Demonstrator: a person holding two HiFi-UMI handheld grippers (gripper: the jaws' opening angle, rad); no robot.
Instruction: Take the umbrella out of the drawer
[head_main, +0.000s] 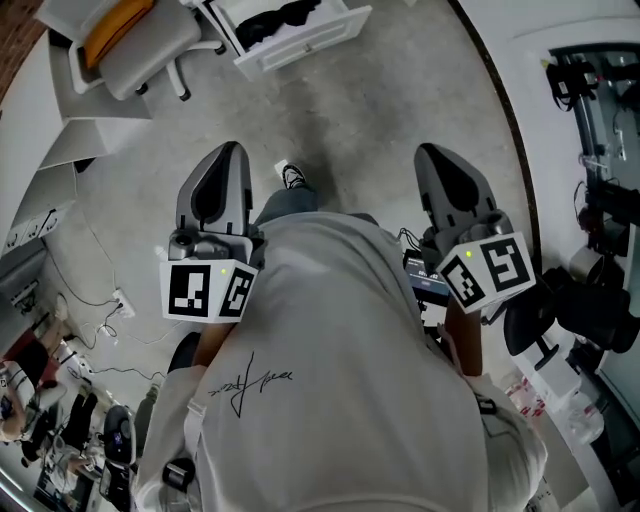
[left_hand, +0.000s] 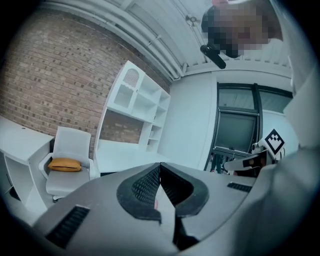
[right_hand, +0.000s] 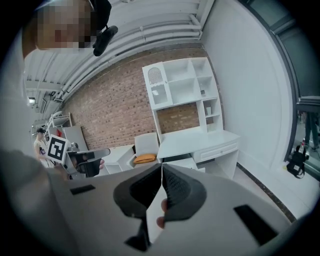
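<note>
We hold our left gripper (head_main: 231, 152) and right gripper (head_main: 433, 156) side by side before us, each with its jaws pressed together on nothing. At about twelve o'clock, well apart from both, the white drawer (head_main: 305, 45) stands open with the dark umbrella (head_main: 276, 20) lying inside. A white chair (head_main: 135, 45) with an orange cushion (head_main: 115, 25) stands at ten o'clock.

We hold both tongs out ahead of us, side by side and well apart, each pointing forward and slightly downward. The left tongs (head_main: 228, 152) have their jaws closed together on nothing. The right tongs (head_main: 433, 154) are closed and empty too.
</note>
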